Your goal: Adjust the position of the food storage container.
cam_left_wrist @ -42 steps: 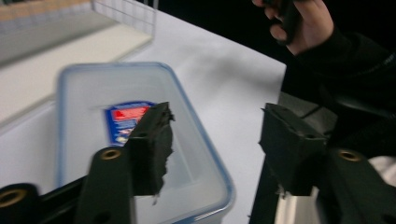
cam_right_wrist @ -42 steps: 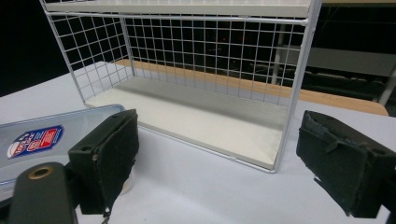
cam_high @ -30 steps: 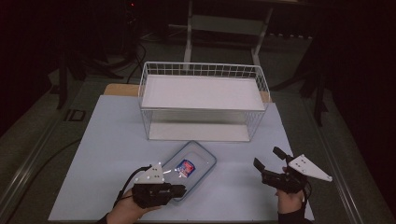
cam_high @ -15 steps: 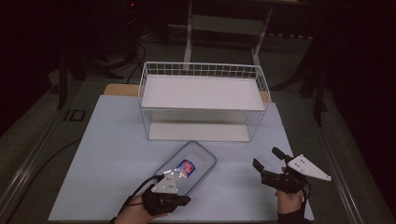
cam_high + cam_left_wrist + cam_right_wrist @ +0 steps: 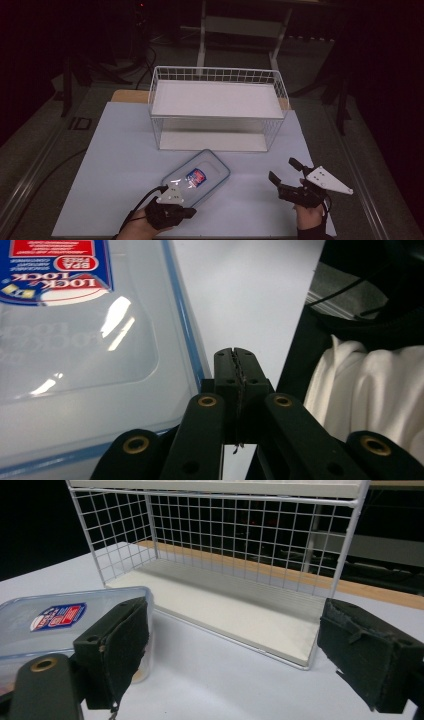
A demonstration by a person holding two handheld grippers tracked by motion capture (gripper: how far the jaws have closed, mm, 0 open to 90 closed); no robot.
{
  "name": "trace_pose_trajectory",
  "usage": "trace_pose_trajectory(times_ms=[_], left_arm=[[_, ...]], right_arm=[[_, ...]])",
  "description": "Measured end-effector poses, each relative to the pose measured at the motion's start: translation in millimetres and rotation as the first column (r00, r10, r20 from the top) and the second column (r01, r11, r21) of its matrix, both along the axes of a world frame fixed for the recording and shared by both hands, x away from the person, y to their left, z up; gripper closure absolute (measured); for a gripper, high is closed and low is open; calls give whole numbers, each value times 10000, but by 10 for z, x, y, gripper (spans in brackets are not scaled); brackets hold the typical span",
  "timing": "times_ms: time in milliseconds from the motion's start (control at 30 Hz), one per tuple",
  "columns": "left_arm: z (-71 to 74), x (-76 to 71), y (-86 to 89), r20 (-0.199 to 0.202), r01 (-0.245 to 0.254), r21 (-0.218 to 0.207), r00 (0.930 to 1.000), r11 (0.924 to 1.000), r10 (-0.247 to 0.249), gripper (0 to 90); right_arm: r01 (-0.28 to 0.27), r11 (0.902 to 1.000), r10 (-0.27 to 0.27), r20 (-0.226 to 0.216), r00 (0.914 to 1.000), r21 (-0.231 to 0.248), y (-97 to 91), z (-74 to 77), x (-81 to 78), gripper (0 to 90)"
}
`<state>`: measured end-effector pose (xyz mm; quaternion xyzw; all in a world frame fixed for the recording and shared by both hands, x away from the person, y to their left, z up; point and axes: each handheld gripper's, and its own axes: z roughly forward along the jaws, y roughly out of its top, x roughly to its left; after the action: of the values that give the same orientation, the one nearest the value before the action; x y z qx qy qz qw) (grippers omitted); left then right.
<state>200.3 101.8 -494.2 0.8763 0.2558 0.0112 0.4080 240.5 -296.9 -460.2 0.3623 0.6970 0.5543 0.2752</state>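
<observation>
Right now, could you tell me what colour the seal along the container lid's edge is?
Blue, a thin line round the clear container lid; the left gripper view shows it best.

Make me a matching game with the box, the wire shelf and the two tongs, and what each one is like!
Things:
1. plastic box
2. wire shelf
3. left tongs
4. right tongs

Descriptions:
a. jaws wide apart
b. white, at the back of the table
c. jaws pressed together
d. clear, with a blue rim and a red and blue label

Pairs: 1-d, 2-b, 3-c, 4-a
</observation>
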Motion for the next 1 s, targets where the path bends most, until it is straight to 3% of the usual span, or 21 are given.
trace_pose_trajectory(times_ms=[300,433,533,700,733,833,1000], left_arm=[[24,45,179,-30,-881,114,9961,9960,881,900],[44,31,239,55,-987,-35,9951,9951,987,899],[44,9,227,-120,-870,-249,9962,9959,867,899],[-17,24,166,-104,-860,84,9962,9963,861,899],[-22,34,176,-253,-876,-66,9958,9961,875,899],[2,23,198,47,-1006,146,9949,9948,1005,899],[10,42,292,28,-1219,151,9925,9924,1218,900]], right_arm=[[-124,9999,124,34,9999,54,6,1,-4,129],[-134,9999,134,28,9999,53,9,1,-6,129],[-157,9999,157,-18,9999,48,17,-4,0,129],[-183,9998,183,-72,9998,34,21,-10,6,129],[-182,9998,183,-81,9998,31,20,-10,5,129],[-171,9998,171,-74,9998,45,12,-9,1,129],[-220,9997,221,-133,9997,53,19,-17,9,129]])
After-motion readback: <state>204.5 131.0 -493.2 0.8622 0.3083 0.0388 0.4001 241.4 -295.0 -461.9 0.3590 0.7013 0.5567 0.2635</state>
